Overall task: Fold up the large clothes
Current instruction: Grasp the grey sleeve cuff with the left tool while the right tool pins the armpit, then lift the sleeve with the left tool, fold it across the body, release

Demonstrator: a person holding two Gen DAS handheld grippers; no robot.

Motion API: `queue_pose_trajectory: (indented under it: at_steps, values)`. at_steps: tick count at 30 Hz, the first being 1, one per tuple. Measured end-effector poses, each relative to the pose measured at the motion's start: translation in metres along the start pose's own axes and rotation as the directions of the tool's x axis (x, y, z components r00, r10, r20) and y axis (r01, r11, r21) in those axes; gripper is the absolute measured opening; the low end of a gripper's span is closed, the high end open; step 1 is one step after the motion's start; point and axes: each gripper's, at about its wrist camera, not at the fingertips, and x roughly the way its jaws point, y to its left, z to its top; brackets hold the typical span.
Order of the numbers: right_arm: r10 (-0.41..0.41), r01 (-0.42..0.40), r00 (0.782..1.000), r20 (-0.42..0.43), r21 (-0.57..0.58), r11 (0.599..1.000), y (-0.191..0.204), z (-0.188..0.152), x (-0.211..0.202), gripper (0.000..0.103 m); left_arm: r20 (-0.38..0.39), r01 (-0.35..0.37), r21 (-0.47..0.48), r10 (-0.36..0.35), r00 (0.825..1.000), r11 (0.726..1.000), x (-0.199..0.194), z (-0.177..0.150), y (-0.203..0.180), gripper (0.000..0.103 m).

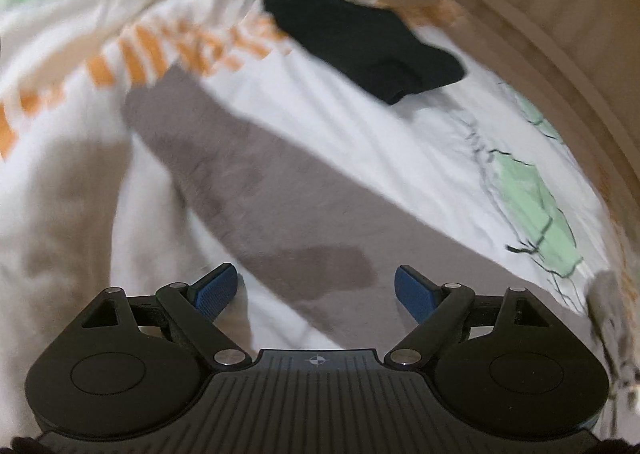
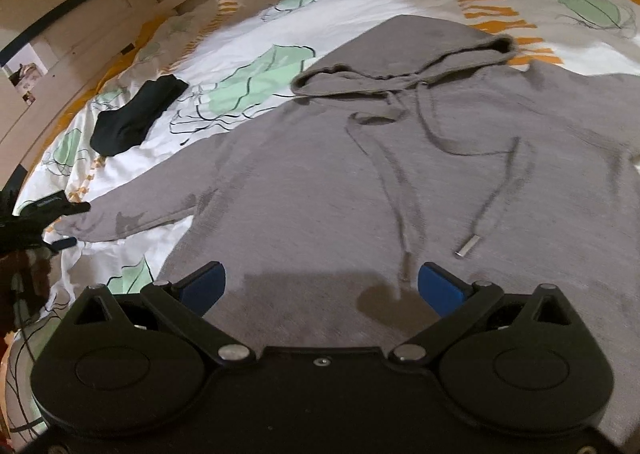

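Grey hoodie (image 2: 360, 173) lies flat, face up, across the patterned bedsheet (image 2: 248, 33), filling centre and right of the right wrist view; its sleeve (image 1: 256, 189) runs diagonally through the left wrist view. Left gripper (image 1: 316, 288) spread, empty, above the sleeve. Right gripper (image 2: 320, 286) spread, empty, over the chest. Risk: loose drawstring (image 2: 468, 246) snagging a jaw; pinching bedsheet with sleeve; black sock (image 2: 132, 117) nearby getting folded in

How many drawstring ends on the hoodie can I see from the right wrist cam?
2. One metal-tipped end lies on the grey hoodie chest, right of centre; the other lies just left of it, near the right gripper.
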Motion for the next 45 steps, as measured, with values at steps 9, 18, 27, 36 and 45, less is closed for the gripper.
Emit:
queue_pose_trajectory:
  at_steps: [9,18,27,36,45]
  values:
    - [0.018,-0.020,1.000,-0.019,-0.112,0.994,0.025,0.001,0.020,0.084,0.069,0.126,-0.122,-0.118,0.991,0.984,0.007,0.017,0.017,0.028]
    - [0.081,-0.087,0.996,-0.035,-0.181,0.980,0.050,0.018,0.052,0.037,0.243,0.141,0.082,-0.157,0.957,0.987,-0.024,0.056,-0.019,0.006]
    - [0.170,-0.168,0.985,-0.013,-0.254,0.953,0.097,0.051,0.106,0.019,0.218,0.110,0.109,-0.132,0.967,0.988,-0.006,0.060,-0.026,0.006]
    - [0.161,-0.185,0.981,-0.104,-0.297,0.937,0.108,0.028,0.149,0.018,0.214,0.118,0.088,-0.134,0.968,0.989,-0.007,0.063,-0.025,0.006]
    - [0.210,-0.222,0.975,-0.075,-0.262,0.939,0.100,0.024,0.147,0.019,0.292,0.236,0.176,-0.280,0.915,0.956,-0.053,0.079,-0.104,0.006]
